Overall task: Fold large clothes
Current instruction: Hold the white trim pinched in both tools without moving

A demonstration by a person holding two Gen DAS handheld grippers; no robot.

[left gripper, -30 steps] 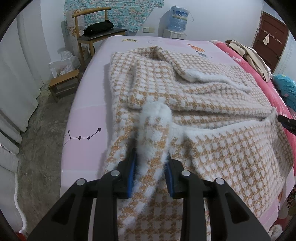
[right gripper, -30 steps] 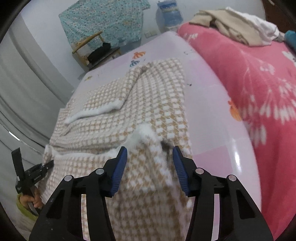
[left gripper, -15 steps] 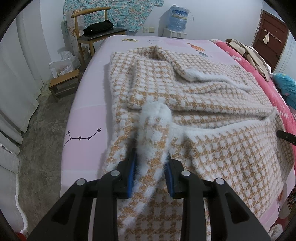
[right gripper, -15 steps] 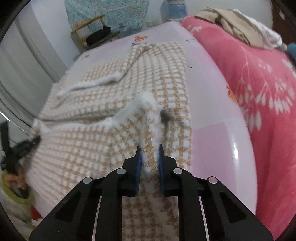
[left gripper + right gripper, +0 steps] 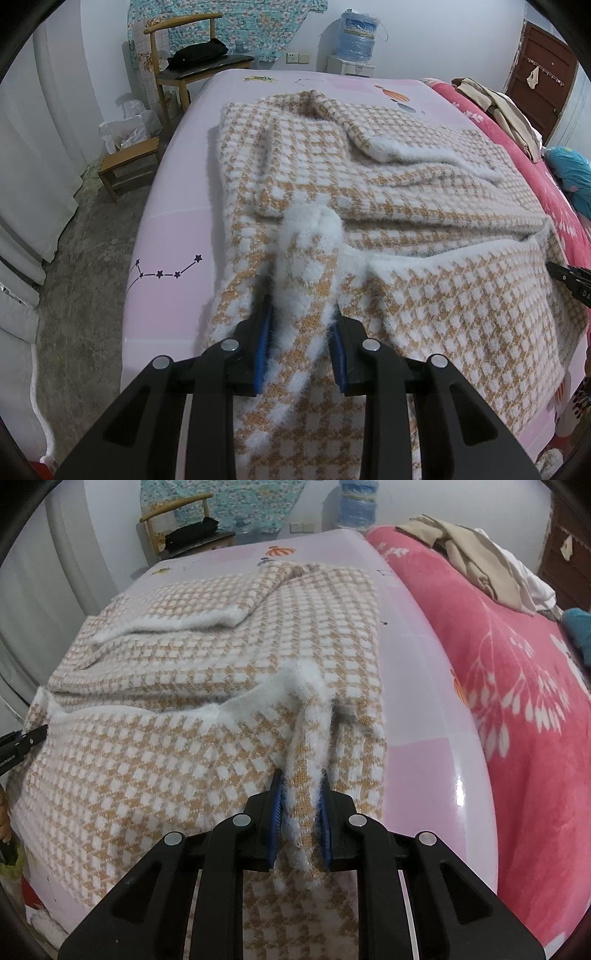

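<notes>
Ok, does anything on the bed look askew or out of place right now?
Nothing spilled or damaged. The sweater is only part folded: its near hem, pinched by the left gripper and the right gripper, sags unevenly between them. Loose clothes lie heaped on the red blanket.

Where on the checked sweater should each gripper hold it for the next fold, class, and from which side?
At the white fuzzy hem of the checked sweater, one corner each, coming from the near bed edge. The hem lies nearest, and pinched ridges already stand between the left gripper and the right gripper, both shut on it.
</notes>
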